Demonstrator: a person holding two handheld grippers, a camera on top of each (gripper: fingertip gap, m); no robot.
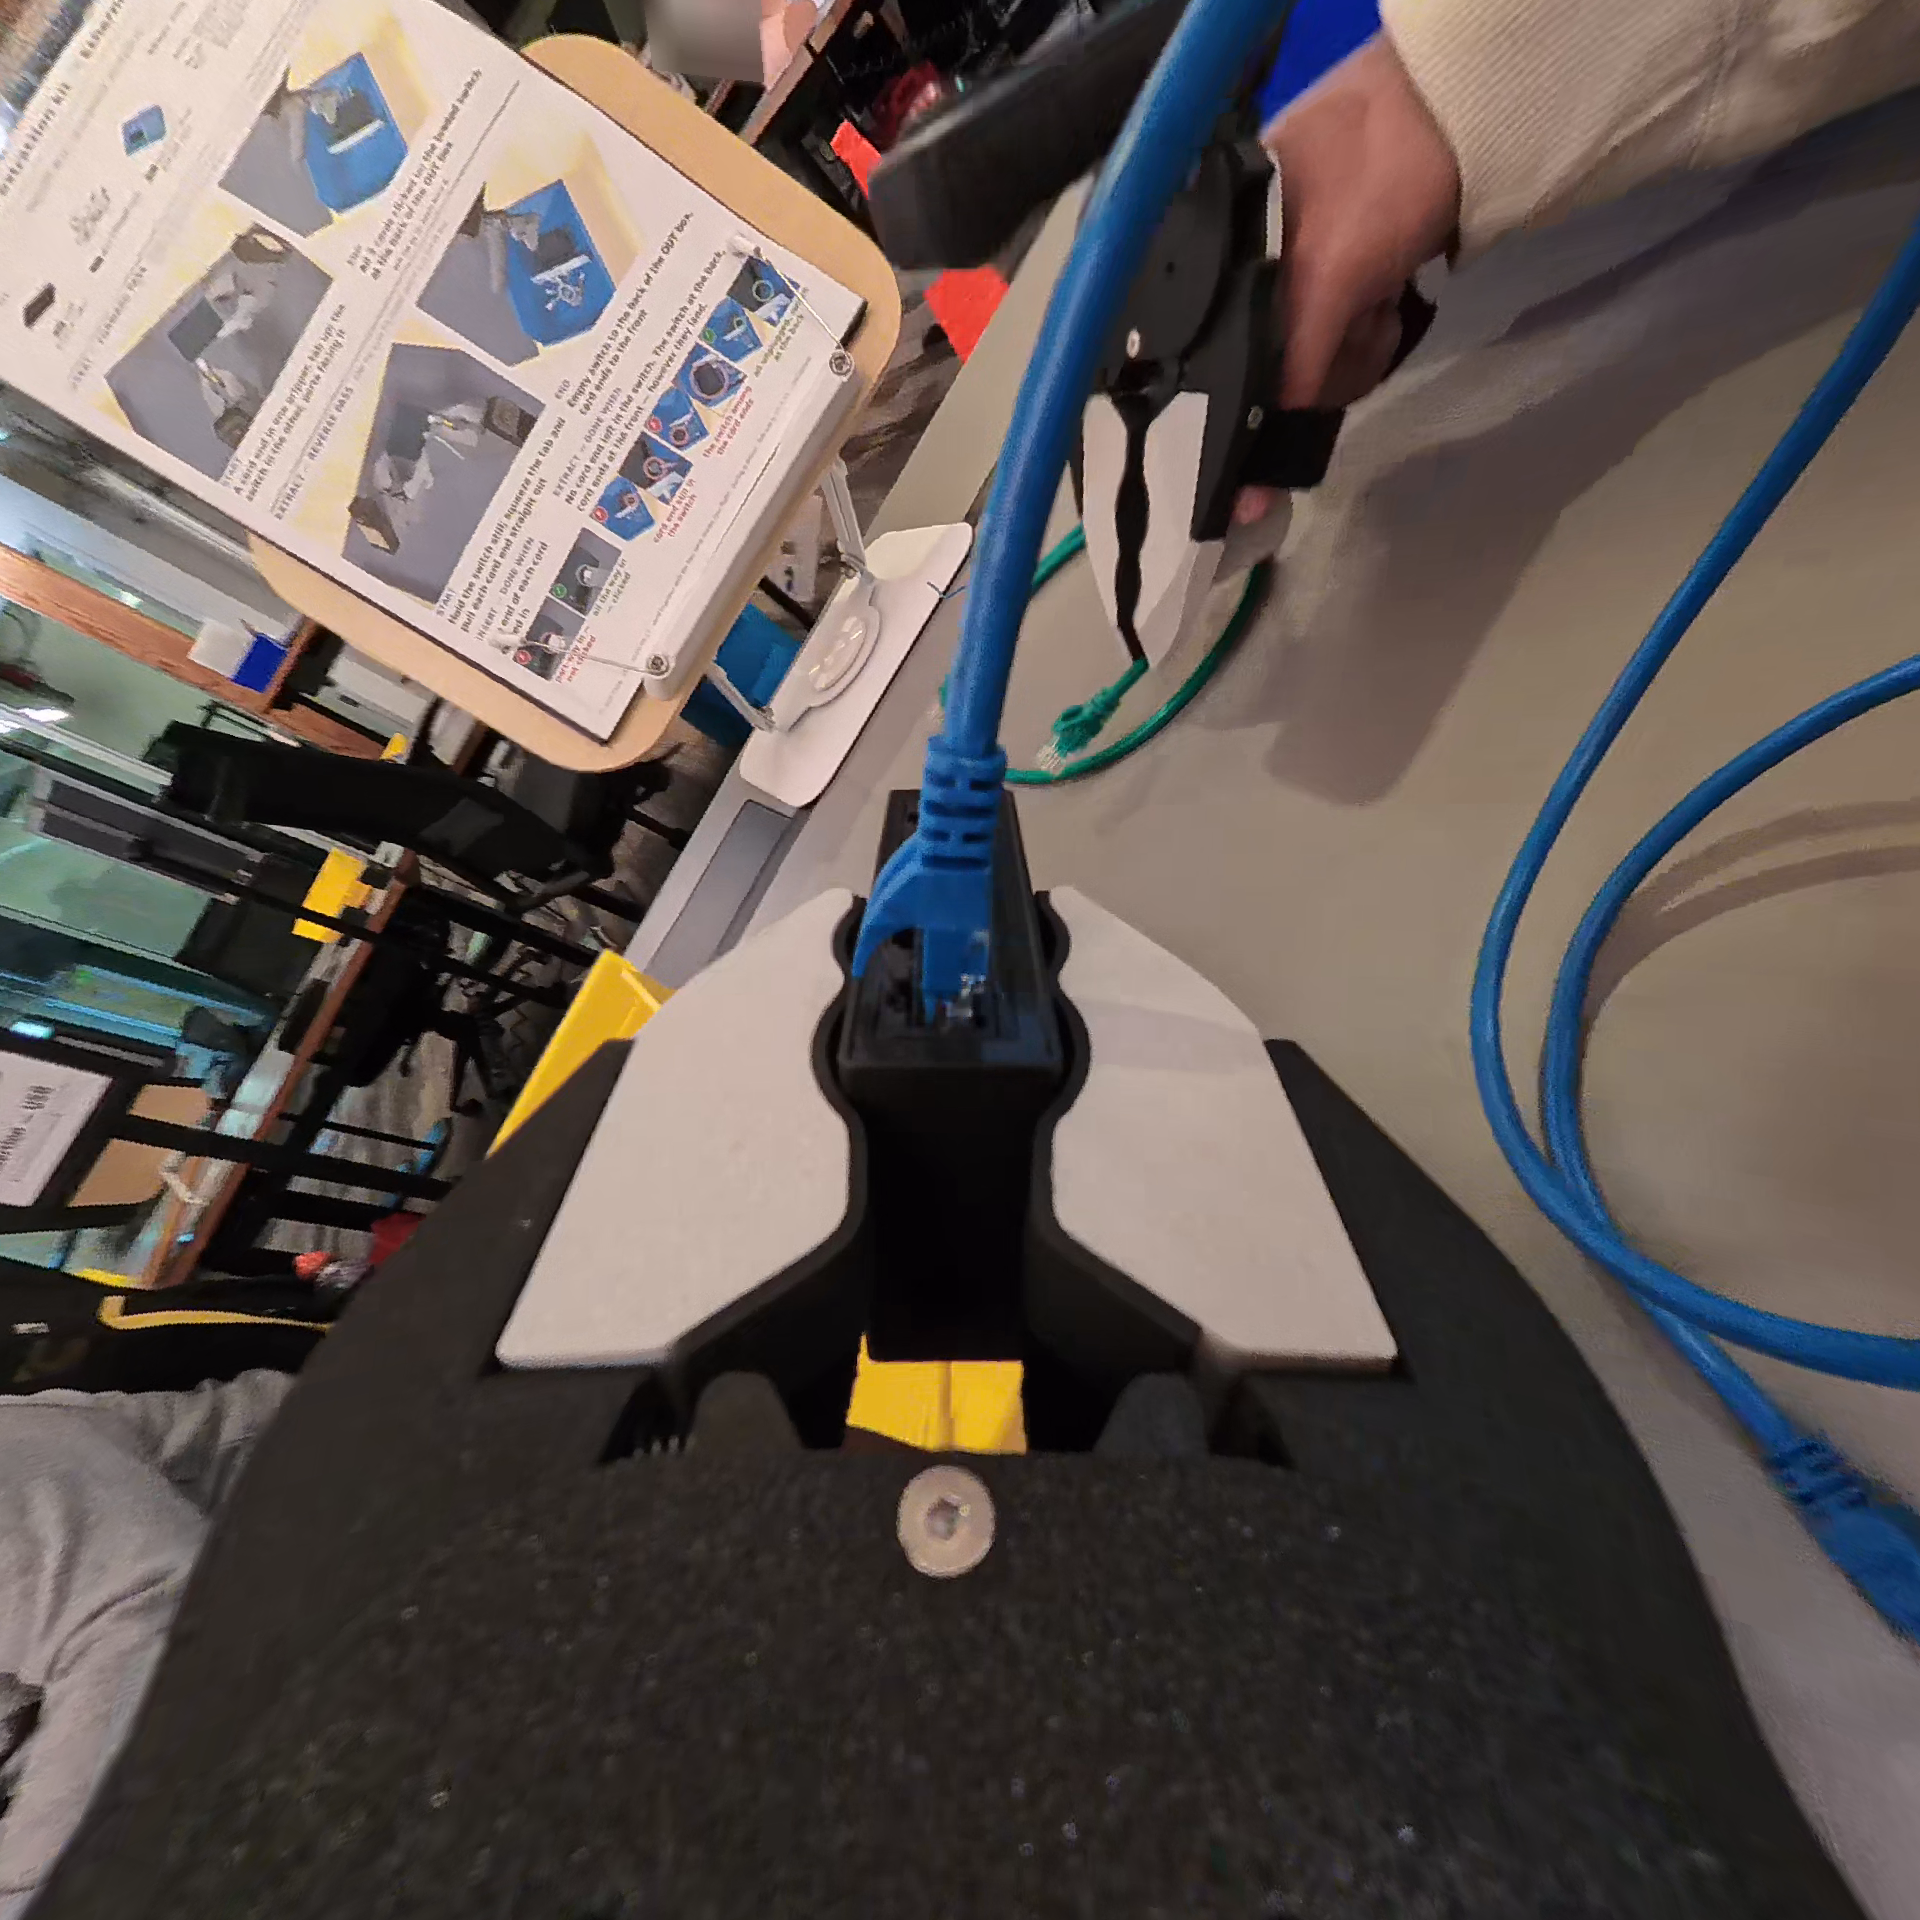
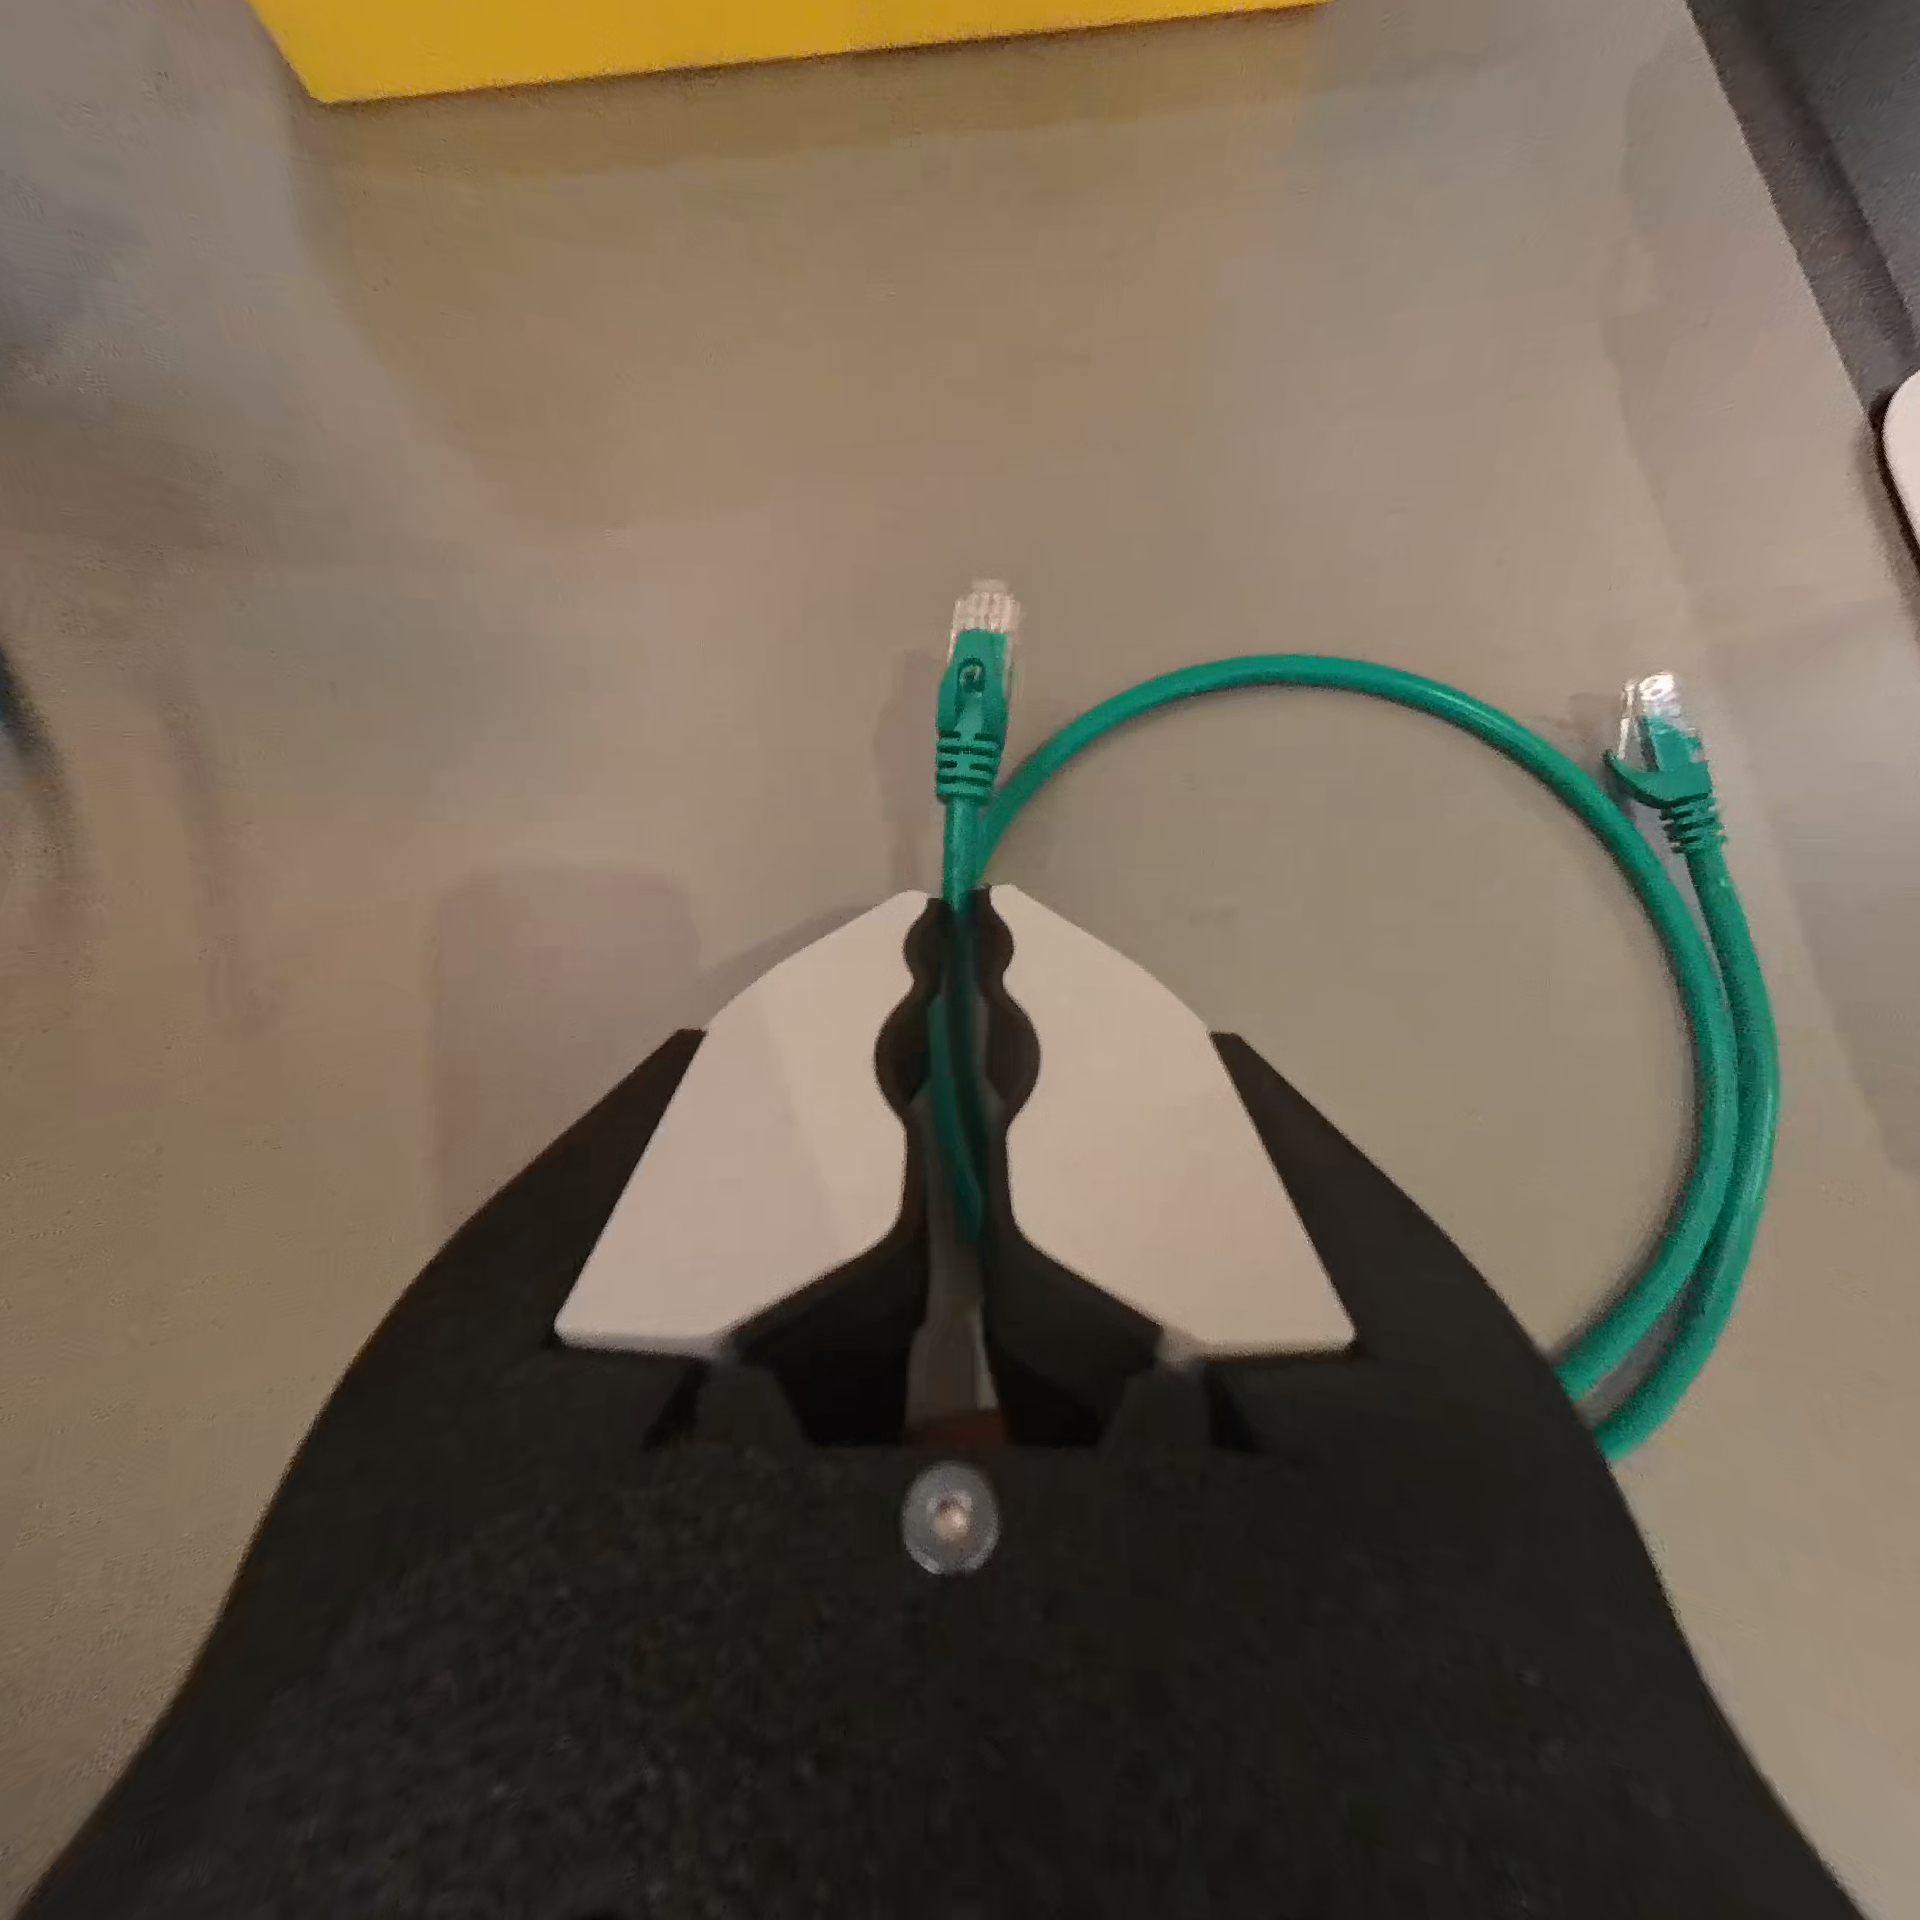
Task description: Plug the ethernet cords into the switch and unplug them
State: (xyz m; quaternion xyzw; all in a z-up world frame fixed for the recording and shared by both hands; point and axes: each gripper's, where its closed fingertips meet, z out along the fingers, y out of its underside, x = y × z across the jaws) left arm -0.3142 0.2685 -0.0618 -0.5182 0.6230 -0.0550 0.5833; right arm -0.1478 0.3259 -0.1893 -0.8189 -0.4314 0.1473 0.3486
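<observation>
My left gripper (image 1: 951, 914) is shut on a black switch (image 1: 951, 1049) and holds it end-on above the grey table (image 1: 1351, 935). A blue ethernet cord (image 1: 1049, 416) is plugged into the switch by its blue plug (image 1: 940, 883). My right gripper (image 2: 961, 904) is shut on a green ethernet cord (image 2: 1351, 681) just behind one plug (image 2: 977, 686), low over the table. The cord's other plug (image 2: 1662, 748) lies to the right. The right gripper also shows in the left wrist view (image 1: 1132, 623), with the green cord (image 1: 1143, 717) under it.
A yellow bin (image 2: 727, 42) stands at the table's far side. More blue cord (image 1: 1558, 1039) lies looped on the table at the right. An instruction sheet on a stand (image 1: 468, 343) stands past the table edge. A person's hand (image 1: 1351, 208) holds the right gripper.
</observation>
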